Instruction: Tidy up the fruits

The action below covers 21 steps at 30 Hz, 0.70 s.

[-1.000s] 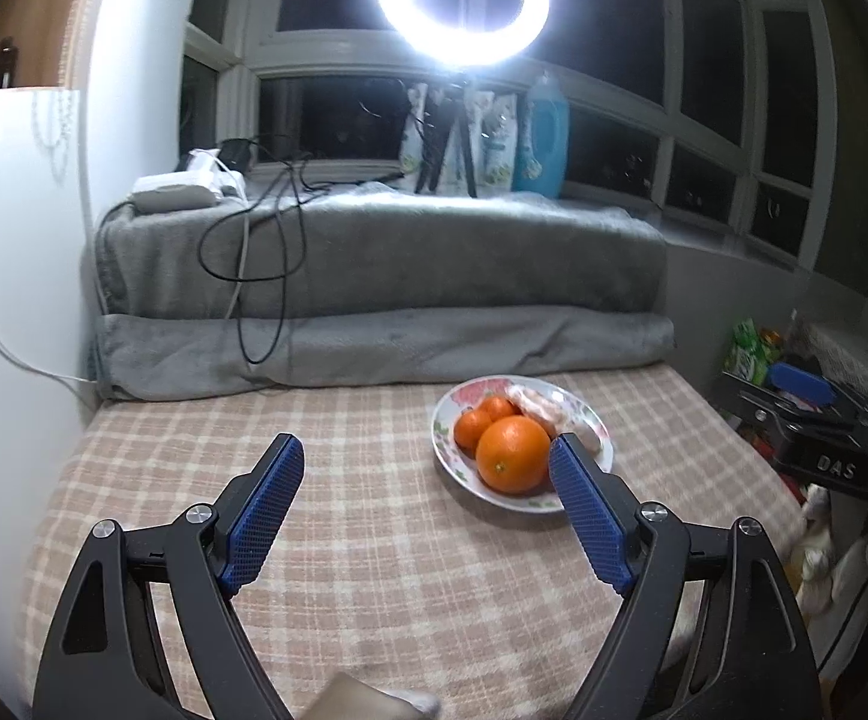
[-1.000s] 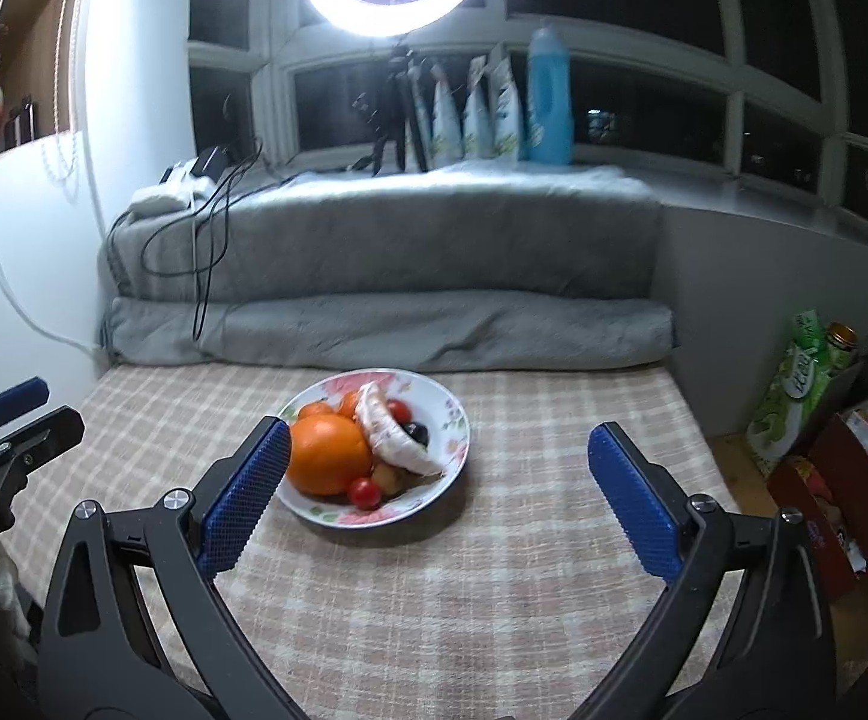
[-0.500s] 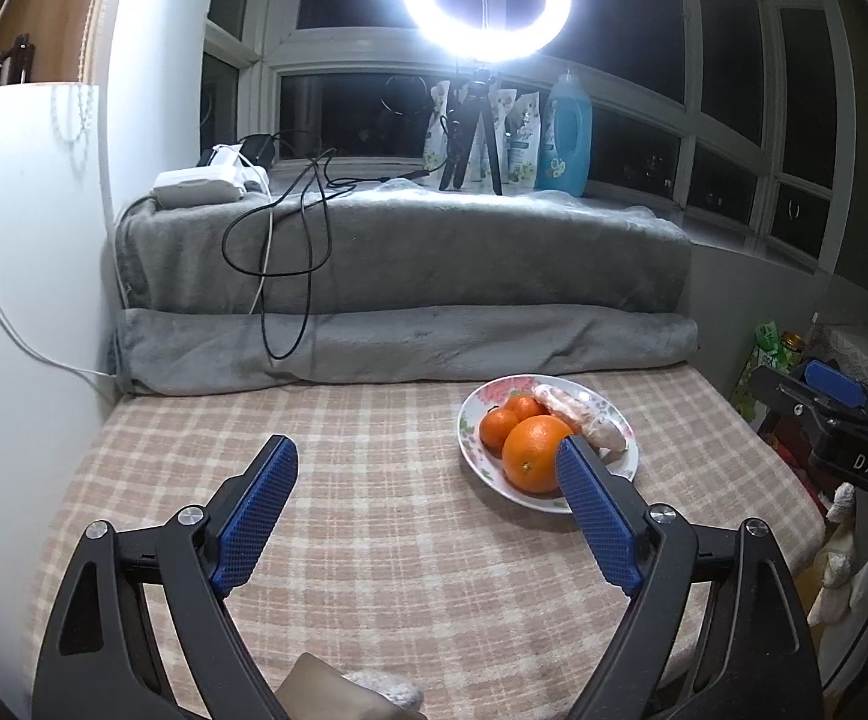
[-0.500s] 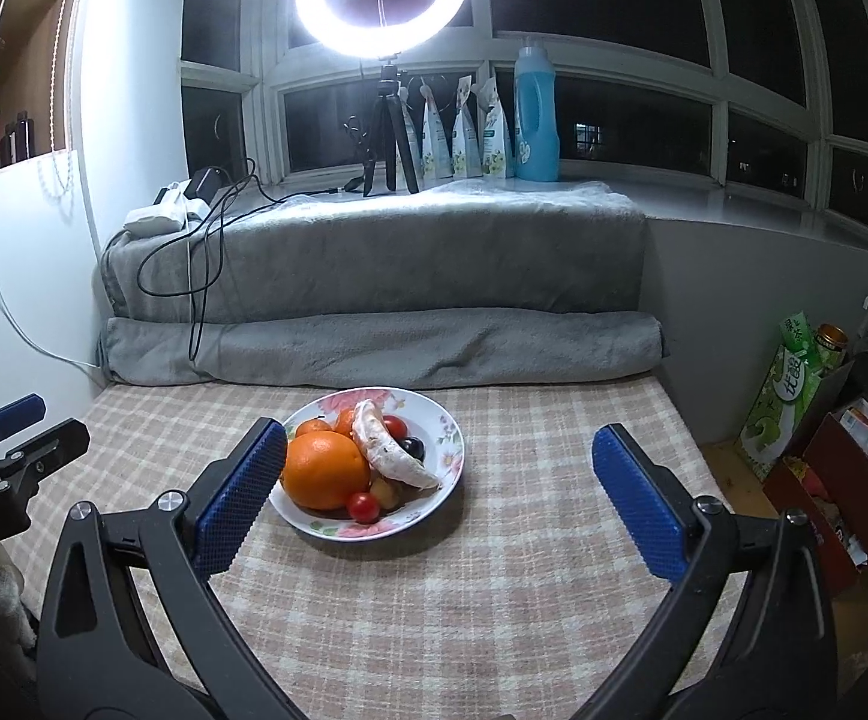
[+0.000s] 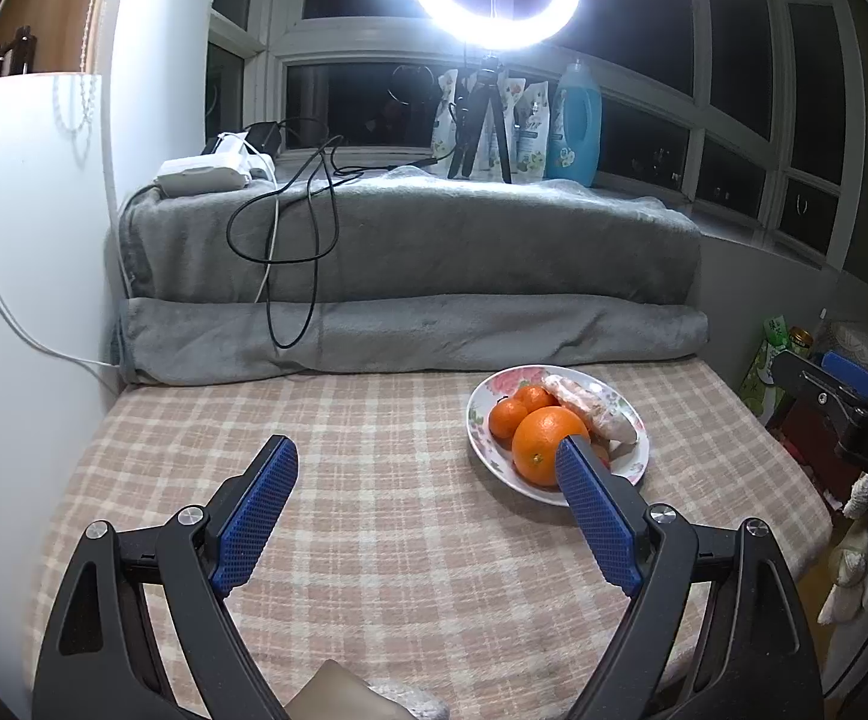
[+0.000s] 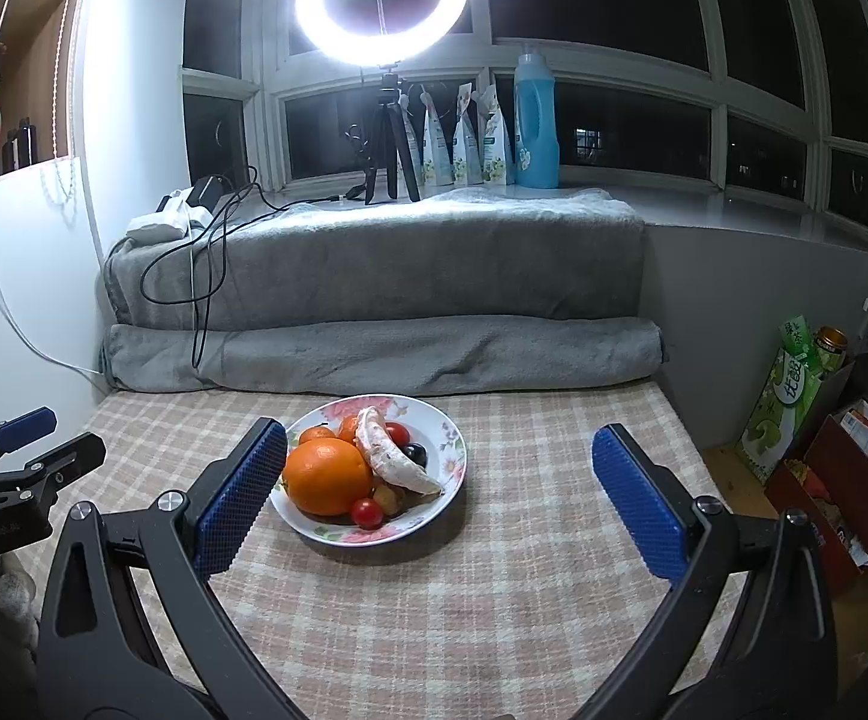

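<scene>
Both grippers released & empty: left gripper w/ plate of fruit at mid-right of frame, right gripper framing it at centre, prob lining up for the big orange

Cloth free all round; only plate obstructs.

Glaring ring light before dark windows, grey blanket below.
</scene>
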Motion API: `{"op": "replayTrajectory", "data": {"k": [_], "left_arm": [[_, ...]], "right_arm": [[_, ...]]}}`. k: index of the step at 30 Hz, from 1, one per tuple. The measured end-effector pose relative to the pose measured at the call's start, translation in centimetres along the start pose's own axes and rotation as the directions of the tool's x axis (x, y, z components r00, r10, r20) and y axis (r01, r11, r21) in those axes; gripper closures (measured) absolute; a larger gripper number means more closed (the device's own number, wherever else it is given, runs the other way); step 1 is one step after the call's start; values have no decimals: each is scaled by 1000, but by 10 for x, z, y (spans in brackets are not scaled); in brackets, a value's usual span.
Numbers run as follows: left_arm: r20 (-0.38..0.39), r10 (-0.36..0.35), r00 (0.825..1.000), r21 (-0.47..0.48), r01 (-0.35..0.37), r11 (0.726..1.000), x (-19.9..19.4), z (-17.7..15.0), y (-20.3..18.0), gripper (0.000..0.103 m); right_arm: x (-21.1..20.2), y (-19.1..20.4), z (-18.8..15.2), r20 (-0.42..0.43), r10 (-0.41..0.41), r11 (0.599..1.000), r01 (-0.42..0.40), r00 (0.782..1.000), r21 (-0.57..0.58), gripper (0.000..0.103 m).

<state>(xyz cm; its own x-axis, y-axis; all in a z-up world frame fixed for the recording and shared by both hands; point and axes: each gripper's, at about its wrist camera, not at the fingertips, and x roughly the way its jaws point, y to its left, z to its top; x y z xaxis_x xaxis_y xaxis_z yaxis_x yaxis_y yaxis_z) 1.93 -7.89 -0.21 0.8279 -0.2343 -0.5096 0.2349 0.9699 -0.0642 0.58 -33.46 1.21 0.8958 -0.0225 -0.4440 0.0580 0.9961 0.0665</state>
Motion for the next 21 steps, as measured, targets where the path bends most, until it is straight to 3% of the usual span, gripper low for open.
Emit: {"op": "replayTrajectory", "data": {"k": [21], "left_arm": [[3,-1,1000,-3,1,1000,-2,1,1,15]], "right_arm": [[-2,2,0,0,3,1000,-3,1000,-2,0]]}}
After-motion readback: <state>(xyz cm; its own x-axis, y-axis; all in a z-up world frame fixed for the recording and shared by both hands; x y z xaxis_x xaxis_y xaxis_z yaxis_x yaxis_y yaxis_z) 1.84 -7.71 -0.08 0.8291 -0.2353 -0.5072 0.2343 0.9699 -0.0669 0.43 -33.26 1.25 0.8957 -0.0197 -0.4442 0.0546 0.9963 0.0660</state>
